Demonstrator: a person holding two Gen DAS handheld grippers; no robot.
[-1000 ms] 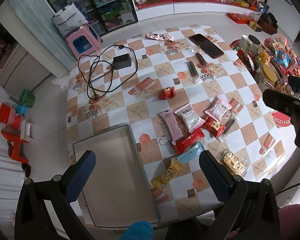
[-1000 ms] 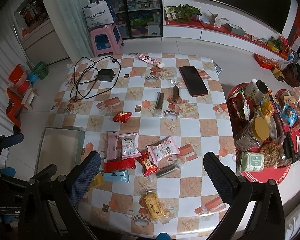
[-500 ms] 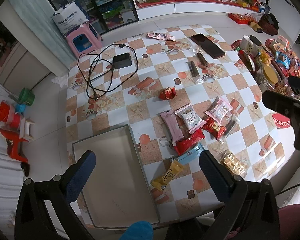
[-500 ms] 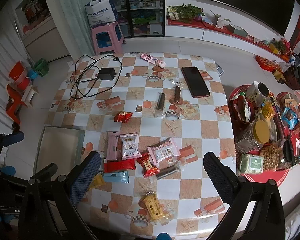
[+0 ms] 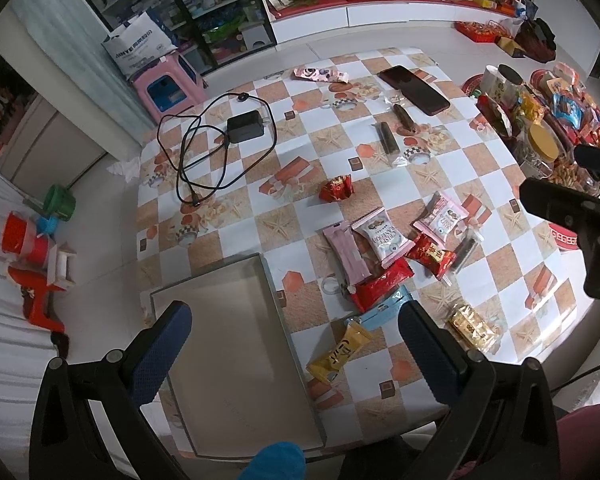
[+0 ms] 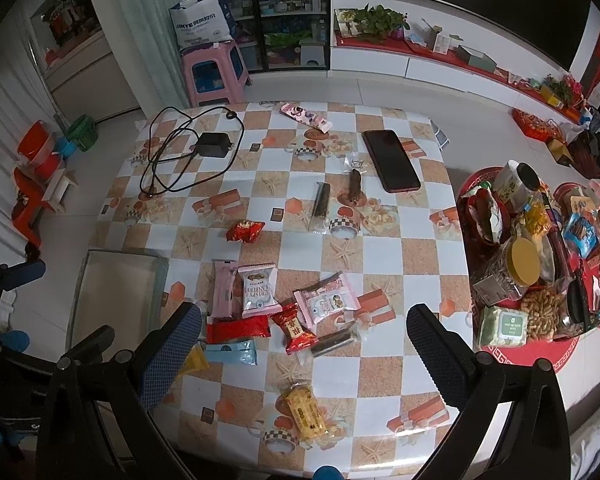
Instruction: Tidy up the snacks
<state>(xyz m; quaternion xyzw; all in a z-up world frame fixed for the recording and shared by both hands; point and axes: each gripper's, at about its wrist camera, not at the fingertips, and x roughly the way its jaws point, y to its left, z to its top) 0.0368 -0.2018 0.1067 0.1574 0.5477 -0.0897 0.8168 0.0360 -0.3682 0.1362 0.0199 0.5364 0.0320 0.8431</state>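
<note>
1. While both hover above the table [image 6: 380,248], left gripper [image 5: 294,338] and right gripper [image 6: 304,346] gape wide, holding nothing.
2. Snack packets [image 6: 260,292] lie clustered just right of the shallow tray [image 5: 228,344].
3. Phone [image 6: 391,160] lies well apart, at the far side.

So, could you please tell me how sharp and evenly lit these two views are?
Left wrist view: strong fisheye bending, dark corners, snacks like the white packet sharp. Right wrist view: same curvature, soft glare on the tablecloth, phone crisp, dim cool light.
</note>
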